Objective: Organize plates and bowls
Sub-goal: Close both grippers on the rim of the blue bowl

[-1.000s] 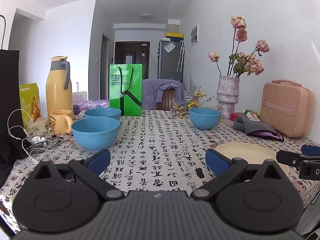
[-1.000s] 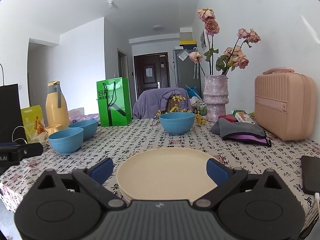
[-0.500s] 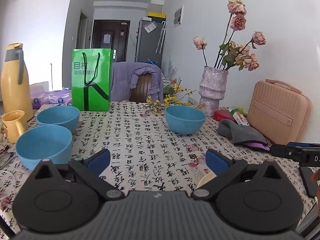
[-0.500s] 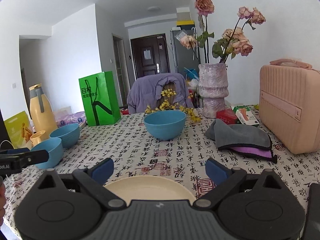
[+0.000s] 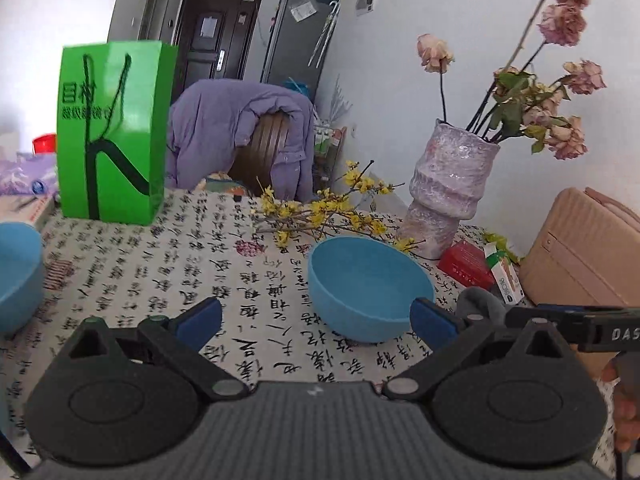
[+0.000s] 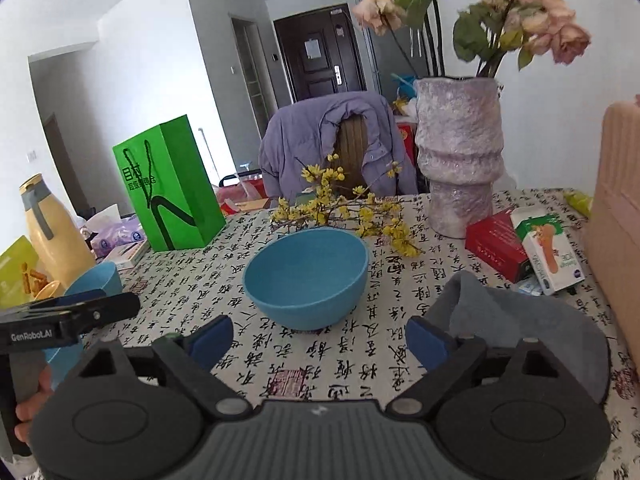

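Now both grippers' jaws gape empty before the blue bowl [image 6: 306, 278], the right's just narrowing.

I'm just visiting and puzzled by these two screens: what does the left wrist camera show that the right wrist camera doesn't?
Only the left wrist view shows the red round container behind the green paper bag. Only the right wrist view shows the tall yellow thermos jug and the yellow snack packet. Both show the blue round bowl on the calligraphy-print tablecloth, the textured lilac vase of dried roses, the red box and the grey folded cloth. Each view's own gripper, left gripper and right gripper, has open, empty jaws.
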A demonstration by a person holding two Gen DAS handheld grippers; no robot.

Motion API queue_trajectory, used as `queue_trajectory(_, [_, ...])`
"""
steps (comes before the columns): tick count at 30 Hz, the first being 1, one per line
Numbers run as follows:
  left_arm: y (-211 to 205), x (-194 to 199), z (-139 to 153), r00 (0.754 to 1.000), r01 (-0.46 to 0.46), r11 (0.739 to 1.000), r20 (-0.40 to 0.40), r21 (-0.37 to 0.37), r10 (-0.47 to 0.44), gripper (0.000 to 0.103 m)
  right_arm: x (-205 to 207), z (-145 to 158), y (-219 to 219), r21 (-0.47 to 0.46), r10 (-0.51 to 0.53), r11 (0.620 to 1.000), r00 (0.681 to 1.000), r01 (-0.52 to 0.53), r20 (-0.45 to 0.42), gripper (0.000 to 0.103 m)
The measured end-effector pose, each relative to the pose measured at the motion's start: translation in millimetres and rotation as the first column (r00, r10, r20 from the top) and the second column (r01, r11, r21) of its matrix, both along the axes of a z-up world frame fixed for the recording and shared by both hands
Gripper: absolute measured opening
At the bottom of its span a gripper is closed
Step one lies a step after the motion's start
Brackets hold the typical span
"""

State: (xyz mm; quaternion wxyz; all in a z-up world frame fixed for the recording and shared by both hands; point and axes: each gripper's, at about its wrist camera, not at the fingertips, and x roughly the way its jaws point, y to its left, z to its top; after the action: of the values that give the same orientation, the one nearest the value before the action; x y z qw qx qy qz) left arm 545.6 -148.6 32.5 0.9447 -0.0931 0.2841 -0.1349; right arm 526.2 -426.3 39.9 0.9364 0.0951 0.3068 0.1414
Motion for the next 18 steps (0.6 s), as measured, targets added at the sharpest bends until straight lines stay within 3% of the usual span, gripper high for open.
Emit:
queue_trajectory(4, [-9,58,-20,0.994,-0.023,0.995,-0.107,-0.101,0.012,0.094,69,-23,3,0.013,-0.013,1.0,0.996,0.014,-0.085,0.074])
queue_trajectory(7, [-16,90,-37,0.981,-0.079,0.99,-0.183,-0.116,0.057,0.093,109,-42,6,0.002,-0.026,1.0,0.99,0.026,-0.135,0.062])
queue_trajectory(11, [-19,115,-54,0.974,-0.109,0.986,-0.214,-0.128,0.08,0.094,143,-62,7,0.002,-0.033,0.999,0.982,0.034,-0.188,0.049])
queue_trajectory(14, [-25,120,-54,0.983,-0.062,0.991,-0.18,-0.116,0.04,0.094,156,-69,8,0.006,-0.036,0.999,0.978,0.038,-0.204,0.032])
queue_trajectory(15, [-30,122,-53,0.981,-0.047,0.995,-0.191,-0.084,0.03,0.093,159,-71,8,0.006,-0.032,0.999,0.979,0.034,-0.203,0.022])
queue_trajectory(16, [-33,125,-54,0.978,-0.041,0.998,-0.208,-0.055,0.028,0.087,161,-72,8,0.013,-0.025,1.0,0.979,0.028,-0.203,0.015])
queue_trajectory(18, [-38,132,-56,0.968,-0.027,0.999,-0.249,-0.028,0.019,0.059,163,-72,10,0.001,-0.032,0.999,0.98,0.033,-0.196,0.01])
